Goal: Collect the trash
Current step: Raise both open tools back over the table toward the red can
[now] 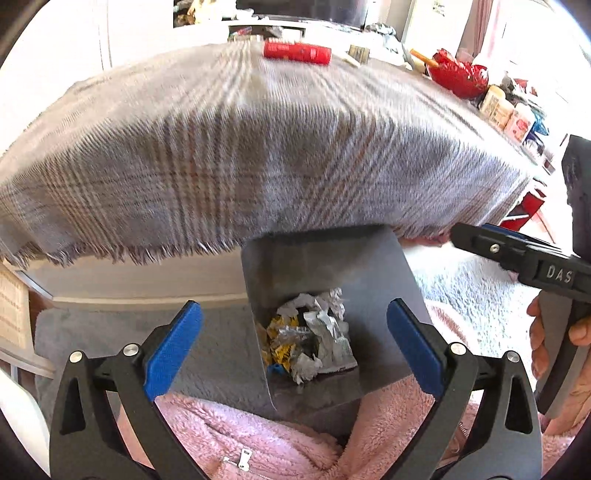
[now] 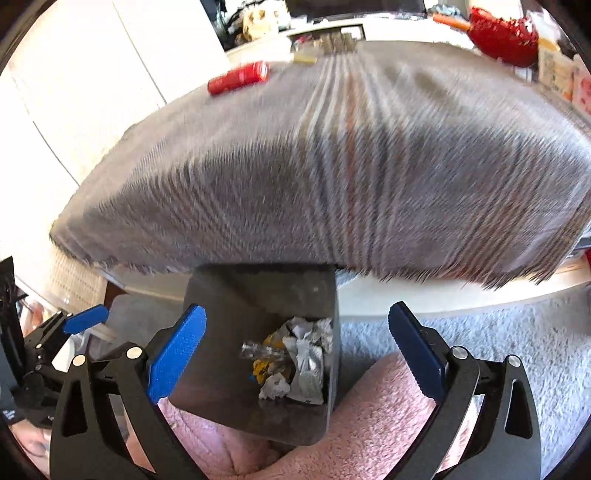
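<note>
From your left wrist camera, your left gripper (image 1: 294,336) has its blue pads spread wide apart with nothing pressed between them. Below the gap stands a grey bin (image 1: 325,258), open at the top, tucked just under the fringed edge of a grey plaid cloth (image 1: 240,147) that covers the table. Inside the bin lies the trash (image 1: 310,343): crumpled white paper, silver foil and yellow wrapper scraps, heaped at the bottom. The bin stands between pink fleece (image 1: 258,435) in the foreground and pale carpet (image 1: 469,288) to the right. Your right gripper (image 1: 517,254) reaches in from the right edge, held by a hand (image 1: 561,354); from this angle you cannot tell how its jaws stand. Far back on the cloth lies a red tube (image 1: 297,52), and a red bowl (image 1: 458,74) stands near the far right corner.

From your right wrist camera, your right gripper (image 2: 297,345) is likewise wide open, pads clear of everything. The bin (image 2: 258,291) stands below and between them, the trash (image 2: 295,358) in its bottom, including a clear plastic piece (image 2: 258,350) among the paper. Your left gripper (image 2: 74,325) shows at the left edge. The cloth (image 2: 332,177) is blurred; the red tube (image 2: 238,77) and red bowl (image 2: 502,33) lie at its far side.
</note>
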`<state>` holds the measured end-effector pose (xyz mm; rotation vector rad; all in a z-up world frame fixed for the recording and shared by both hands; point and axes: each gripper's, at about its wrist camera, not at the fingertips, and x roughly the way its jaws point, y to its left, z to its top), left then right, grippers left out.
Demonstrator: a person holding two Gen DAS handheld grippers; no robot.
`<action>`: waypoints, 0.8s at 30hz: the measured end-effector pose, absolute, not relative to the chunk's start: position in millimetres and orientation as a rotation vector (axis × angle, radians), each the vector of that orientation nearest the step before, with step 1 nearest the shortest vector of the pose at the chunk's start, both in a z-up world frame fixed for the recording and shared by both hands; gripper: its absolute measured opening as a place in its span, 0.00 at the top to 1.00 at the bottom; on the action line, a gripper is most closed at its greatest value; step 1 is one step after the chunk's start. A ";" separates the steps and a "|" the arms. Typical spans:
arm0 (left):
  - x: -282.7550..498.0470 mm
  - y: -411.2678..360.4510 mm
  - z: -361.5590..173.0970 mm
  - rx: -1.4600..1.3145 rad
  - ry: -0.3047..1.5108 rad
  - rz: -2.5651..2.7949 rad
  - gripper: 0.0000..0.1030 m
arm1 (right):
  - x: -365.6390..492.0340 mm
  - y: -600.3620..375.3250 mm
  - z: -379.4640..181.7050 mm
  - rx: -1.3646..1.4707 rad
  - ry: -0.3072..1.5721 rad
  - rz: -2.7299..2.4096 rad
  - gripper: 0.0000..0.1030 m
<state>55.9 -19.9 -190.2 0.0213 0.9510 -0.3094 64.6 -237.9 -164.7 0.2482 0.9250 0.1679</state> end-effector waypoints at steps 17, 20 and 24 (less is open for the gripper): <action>112.7 -12.6 -128.0 0.046 0.834 -0.275 0.08 | 111.5 -272.6 -100.0 0.204 0.780 0.125 0.03; 133.0 -11.3 -119.5 0.048 0.821 -0.272 0.08 | 134.1 -271.1 -90.3 0.187 0.758 0.128 0.03; 159.2 -8.7 -109.9 0.039 0.805 -0.259 0.08 | 170.1 -266.7 -83.6 0.150 0.742 0.130 0.03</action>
